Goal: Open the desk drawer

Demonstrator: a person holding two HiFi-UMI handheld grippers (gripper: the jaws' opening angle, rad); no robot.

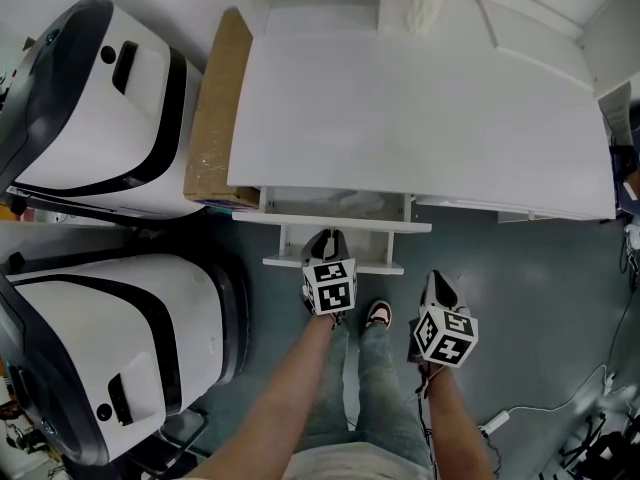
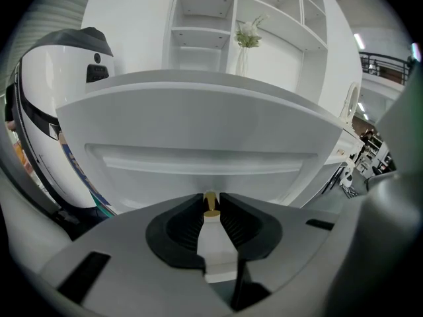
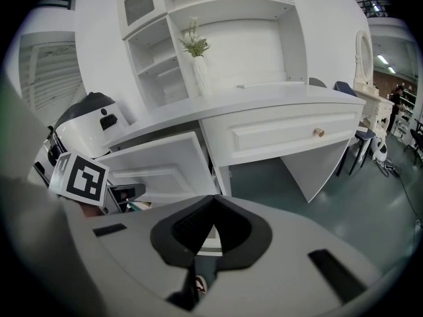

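Nearest, low in the head view, the right gripper [image 1: 437, 280] hangs idle over the floor, its jaws pressed together on nothing. Just up and to the left, the left gripper [image 1: 327, 238] pinches the small brass knob [image 2: 211, 203] at the middle of the drawer [image 1: 370, 226]. The drawer stands partly out from under the desk [image 1: 420, 98], in the centre of the frame.

The drawer looks like rigid painted wood, light and apparently empty, so it should slide on a straight, level pull. The knob is the only place to take hold. It is smooth and small, and I judge a skewed pull could let the jaws slip off or bind the drawer.

Farther back, the shelves hold a vase of flowers [image 3: 195, 48]. No brand or writing is legible anywhere; the only print is the black square markers on the gripper cubes.
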